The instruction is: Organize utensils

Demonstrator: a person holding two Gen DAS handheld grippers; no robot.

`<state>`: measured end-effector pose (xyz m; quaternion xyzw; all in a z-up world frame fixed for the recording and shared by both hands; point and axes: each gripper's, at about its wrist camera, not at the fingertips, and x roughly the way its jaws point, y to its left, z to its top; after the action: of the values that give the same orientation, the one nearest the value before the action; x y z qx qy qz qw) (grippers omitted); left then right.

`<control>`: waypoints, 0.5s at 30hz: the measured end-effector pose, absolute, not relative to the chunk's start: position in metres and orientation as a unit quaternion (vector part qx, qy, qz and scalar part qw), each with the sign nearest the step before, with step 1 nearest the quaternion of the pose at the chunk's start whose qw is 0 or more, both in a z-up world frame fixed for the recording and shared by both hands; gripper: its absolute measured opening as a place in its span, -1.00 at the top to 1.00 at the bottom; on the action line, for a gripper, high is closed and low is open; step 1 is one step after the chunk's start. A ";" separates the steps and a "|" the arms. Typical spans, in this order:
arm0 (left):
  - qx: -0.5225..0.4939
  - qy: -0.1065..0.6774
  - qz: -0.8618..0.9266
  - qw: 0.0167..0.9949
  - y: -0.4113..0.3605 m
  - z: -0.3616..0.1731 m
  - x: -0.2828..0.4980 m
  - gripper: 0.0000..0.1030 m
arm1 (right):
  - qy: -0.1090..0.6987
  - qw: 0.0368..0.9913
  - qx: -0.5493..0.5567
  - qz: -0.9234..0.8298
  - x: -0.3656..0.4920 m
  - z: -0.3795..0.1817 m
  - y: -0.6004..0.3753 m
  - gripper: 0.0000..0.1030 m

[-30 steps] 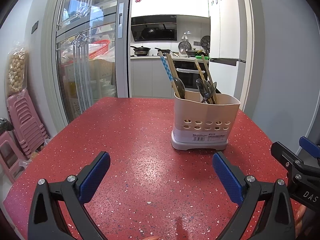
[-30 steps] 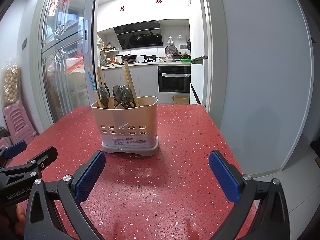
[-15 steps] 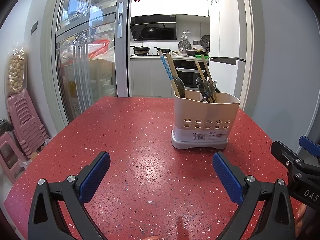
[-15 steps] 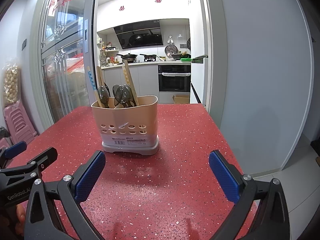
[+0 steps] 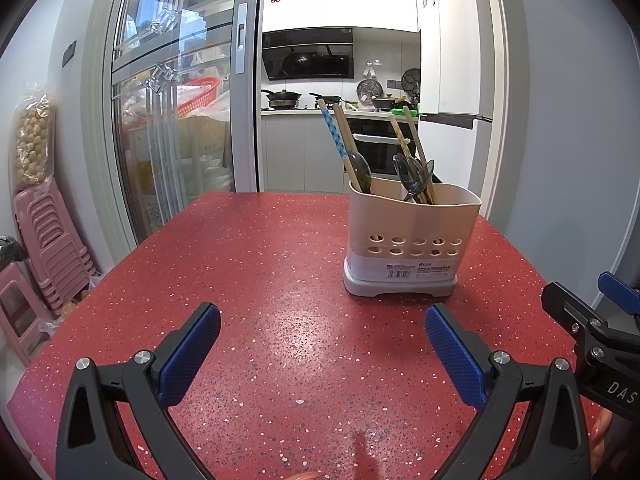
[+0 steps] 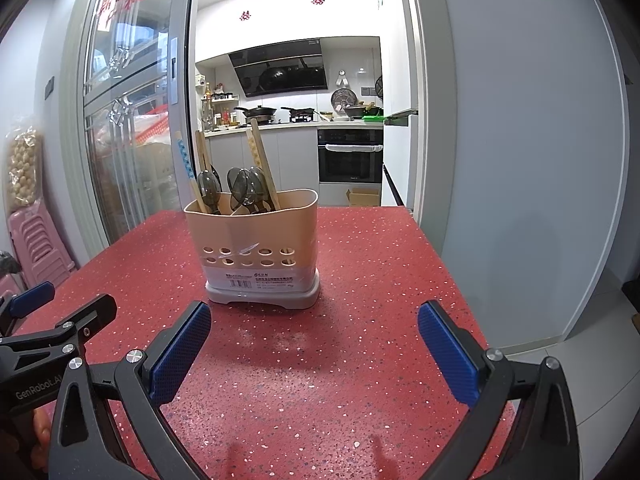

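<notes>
I am holding my left gripper [image 5: 322, 350] and right gripper [image 6: 314, 346] over the red surface [image 5: 260, 264], jaws released, grasping nothing. The utensil holder [image 5: 410, 240] is standing ahead, spoons [image 6: 244, 188] and chopsticks [image 5: 342, 140] leaning inside.

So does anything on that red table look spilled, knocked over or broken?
Nothing stands out. The beige utensil holder stands upright on the red table, spoons and chopsticks leaning inside it; no spill or damage shows.
</notes>
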<state>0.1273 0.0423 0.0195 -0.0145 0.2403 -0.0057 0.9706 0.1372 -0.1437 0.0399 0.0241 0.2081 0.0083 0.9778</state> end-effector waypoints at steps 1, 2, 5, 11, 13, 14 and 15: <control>-0.014 0.240 -0.005 0.971 0.043 0.020 0.127 -1.00 | 0.208 0.978 0.024 0.009 0.137 0.040 -0.144 -1.00; -0.014 0.240 -0.006 0.971 0.042 0.020 0.127 -1.00 | 0.208 0.978 0.024 0.009 0.137 0.040 -0.144 -0.99; -0.015 0.241 -0.006 0.970 0.043 0.019 0.126 -1.00 | 0.208 0.978 0.024 0.009 0.137 0.040 -0.144 -1.00; -0.015 0.242 -0.006 0.970 0.043 0.019 0.126 -1.00 | 0.208 0.978 0.024 0.009 0.137 0.040 -0.143 -1.00; -0.014 0.242 -0.005 0.970 0.043 0.019 0.126 -1.00 | 0.209 0.978 0.024 0.009 0.138 0.040 -0.143 -1.00; -0.014 0.243 -0.005 0.970 0.043 0.019 0.126 -1.00 | 0.209 0.978 0.024 0.009 0.137 0.040 -0.143 -1.00; -0.014 0.243 -0.006 0.970 0.043 0.019 0.126 -1.00 | 0.208 0.978 0.024 0.009 0.138 0.040 -0.143 -1.00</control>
<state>0.1265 0.0434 0.0188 -0.0137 0.2429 -0.0057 0.9699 0.1376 -0.1433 0.0399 0.0241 0.2083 0.0092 0.9777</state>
